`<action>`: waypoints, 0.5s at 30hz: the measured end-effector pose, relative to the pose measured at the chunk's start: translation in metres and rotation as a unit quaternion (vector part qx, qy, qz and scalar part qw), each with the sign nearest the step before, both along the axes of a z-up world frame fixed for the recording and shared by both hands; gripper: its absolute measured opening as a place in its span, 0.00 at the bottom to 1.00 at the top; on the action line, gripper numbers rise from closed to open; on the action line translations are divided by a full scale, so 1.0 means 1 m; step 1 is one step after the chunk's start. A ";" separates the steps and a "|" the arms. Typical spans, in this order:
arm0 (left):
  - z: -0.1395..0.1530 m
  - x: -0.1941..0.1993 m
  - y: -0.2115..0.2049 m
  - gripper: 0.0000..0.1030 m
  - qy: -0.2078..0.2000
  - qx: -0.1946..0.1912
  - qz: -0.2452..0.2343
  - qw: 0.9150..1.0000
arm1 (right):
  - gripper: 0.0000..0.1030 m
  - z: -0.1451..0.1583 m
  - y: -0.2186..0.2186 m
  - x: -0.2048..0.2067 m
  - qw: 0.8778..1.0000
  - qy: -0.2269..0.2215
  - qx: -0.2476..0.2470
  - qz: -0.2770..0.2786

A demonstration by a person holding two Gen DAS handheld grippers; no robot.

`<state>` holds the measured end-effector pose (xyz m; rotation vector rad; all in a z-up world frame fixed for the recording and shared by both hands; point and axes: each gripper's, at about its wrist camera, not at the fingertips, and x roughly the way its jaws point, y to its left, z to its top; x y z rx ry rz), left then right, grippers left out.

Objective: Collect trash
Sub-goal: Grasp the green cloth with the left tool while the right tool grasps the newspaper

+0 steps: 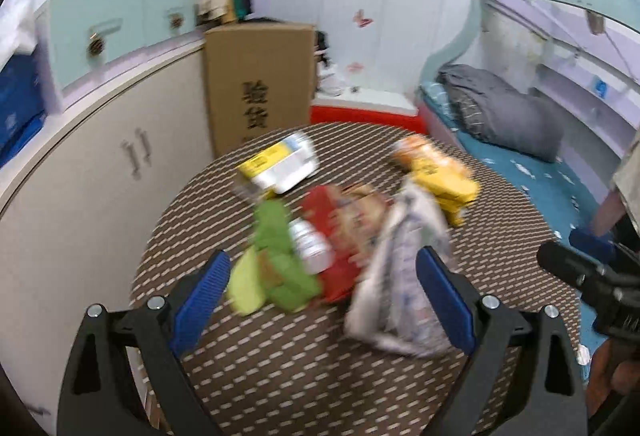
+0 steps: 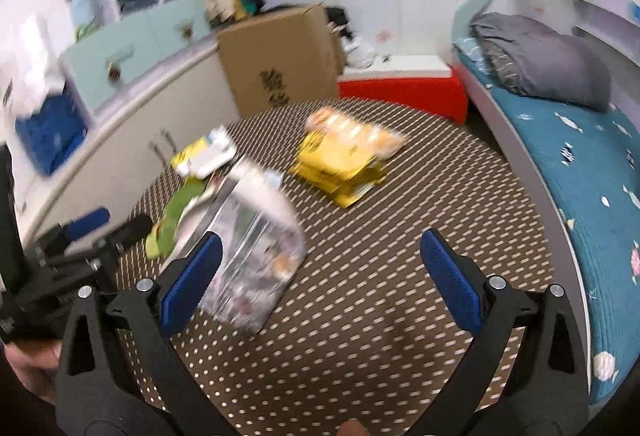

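My left gripper [image 1: 322, 292] is spread wide over the brown patterned table [image 1: 280, 368], holding nothing; the green wrapper [image 1: 276, 268] and red packet [image 1: 340, 236] sit in the middle of the frame between its blue pads, the silvery bag [image 1: 400, 276] just inside the right pad; my right gripper [image 2: 320, 280] is equally wide and empty, that bag [image 2: 256, 256] beside its left pad; yellow packets [image 2: 344, 163] lie upper centre, a white-and-yellow box [image 1: 280, 165] beyond; bare table lower right, the bed [image 2: 580, 171] along the right edge
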<state>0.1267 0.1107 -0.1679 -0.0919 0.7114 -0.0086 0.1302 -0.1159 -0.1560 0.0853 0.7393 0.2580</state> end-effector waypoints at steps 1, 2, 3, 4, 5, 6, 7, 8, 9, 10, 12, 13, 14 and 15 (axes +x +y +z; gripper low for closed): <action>-0.004 -0.002 0.008 0.89 0.003 0.001 0.008 1.000 | 0.94 -0.005 0.009 0.000 1.000 0.004 -0.006 0.007; -0.007 -0.004 0.014 0.89 0.006 0.005 0.013 1.000 | 0.94 -0.009 0.017 0.000 1.000 0.006 -0.013 0.015; -0.010 -0.004 0.018 0.89 0.009 0.008 0.017 1.000 | 0.94 -0.012 0.025 -0.001 0.999 0.006 -0.022 0.023; -0.013 -0.005 0.023 0.89 0.012 0.010 0.023 1.000 | 0.94 -0.016 0.035 -0.003 0.999 0.006 -0.033 0.034; -0.016 -0.006 0.029 0.89 0.015 0.011 0.027 0.999 | 0.94 -0.020 0.043 -0.004 0.998 0.007 -0.042 0.046; -0.020 -0.008 0.034 0.89 0.020 0.011 0.033 0.999 | 0.94 -0.024 0.051 -0.006 0.997 0.007 -0.051 0.057; -0.023 -0.008 0.040 0.89 0.024 0.010 0.038 0.999 | 0.94 -0.028 0.059 -0.008 0.996 0.007 -0.064 0.067; -0.026 -0.009 0.044 0.89 0.028 0.008 0.044 0.999 | 0.94 -0.034 0.068 -0.009 0.994 0.005 -0.082 0.076; -0.030 -0.009 0.051 0.89 0.033 0.005 0.050 0.998 | 0.94 -0.038 0.074 -0.010 0.992 0.004 -0.093 0.081; -0.033 -0.009 0.054 0.89 0.036 0.004 0.054 0.998 | 0.94 -0.044 0.083 -0.009 0.990 0.003 -0.112 0.090; -0.037 -0.008 0.061 0.89 0.042 -0.001 0.059 0.997 | 0.94 -0.052 0.097 -0.009 0.984 -0.005 -0.144 0.101; -0.038 -0.007 0.063 0.89 0.042 -0.002 0.059 0.997 | 0.94 -0.057 0.104 -0.008 0.981 -0.009 -0.163 0.107; -0.039 -0.005 0.063 0.89 0.043 -0.002 0.057 0.997 | 0.94 -0.061 0.109 -0.006 0.978 -0.011 -0.177 0.110; -0.040 -0.002 0.063 0.89 0.044 0.000 0.054 0.998 | 0.94 -0.063 0.110 -0.006 0.977 -0.013 -0.184 0.110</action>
